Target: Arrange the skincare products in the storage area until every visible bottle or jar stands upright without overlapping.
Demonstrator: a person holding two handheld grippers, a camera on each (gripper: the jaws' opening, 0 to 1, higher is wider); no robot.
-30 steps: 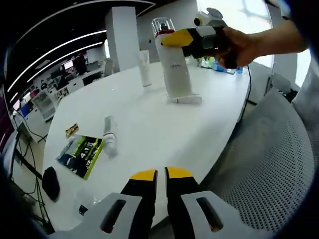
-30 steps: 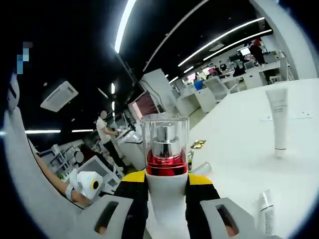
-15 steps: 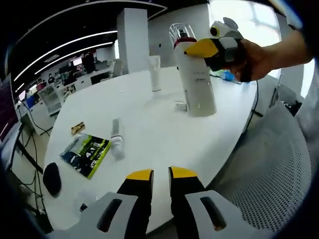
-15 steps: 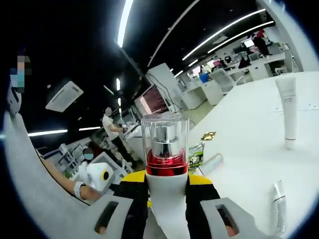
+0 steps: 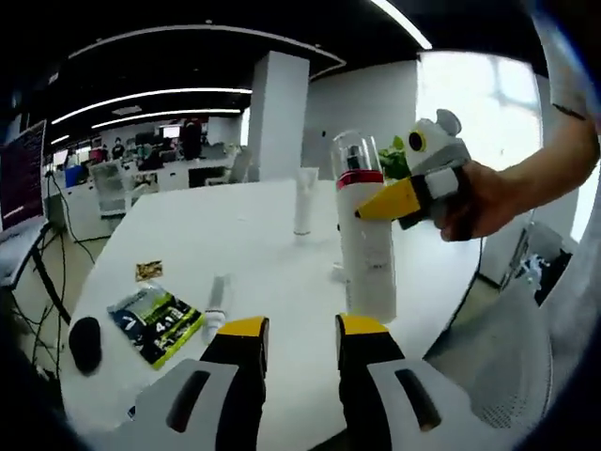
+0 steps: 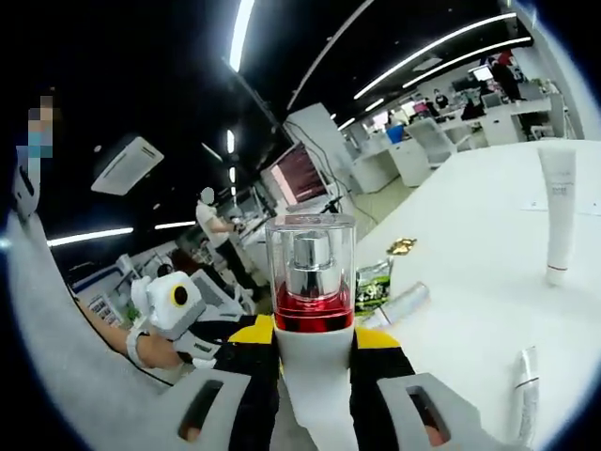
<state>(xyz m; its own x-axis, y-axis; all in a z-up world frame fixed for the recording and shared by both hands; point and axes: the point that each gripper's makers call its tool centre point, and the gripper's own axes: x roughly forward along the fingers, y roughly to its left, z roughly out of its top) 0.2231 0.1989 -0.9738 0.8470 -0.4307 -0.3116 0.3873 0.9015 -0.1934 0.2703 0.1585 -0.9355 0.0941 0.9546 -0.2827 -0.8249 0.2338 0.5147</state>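
A tall white pump bottle [image 5: 367,252] with a red collar and clear cap stands upright near the table's front edge. My right gripper [image 5: 392,200], held in a person's hand, is shut on its upper body. In the right gripper view the bottle [image 6: 311,282] rises between the jaws of my right gripper [image 6: 315,343]. I cannot tell whether its base touches the table. My left gripper [image 5: 302,329] is open and holds nothing, low before the table. A white tube [image 5: 305,200] stands upright farther back. Another tube [image 5: 218,294] lies flat, and a small one [image 5: 336,272] lies behind the bottle.
On the white table [image 5: 188,235] lie a green packet [image 5: 155,319], a small gold packet [image 5: 148,271] and a black mouse [image 5: 84,338]. The right gripper view has the upright tube [image 6: 561,207], two lying tubes [image 6: 524,381] [image 6: 399,305] and the left gripper [image 6: 174,305].
My left gripper's jaws have spread apart from nearly closed. The left view has sunk lower, level with the table. The right gripper stays shut on the bottle.
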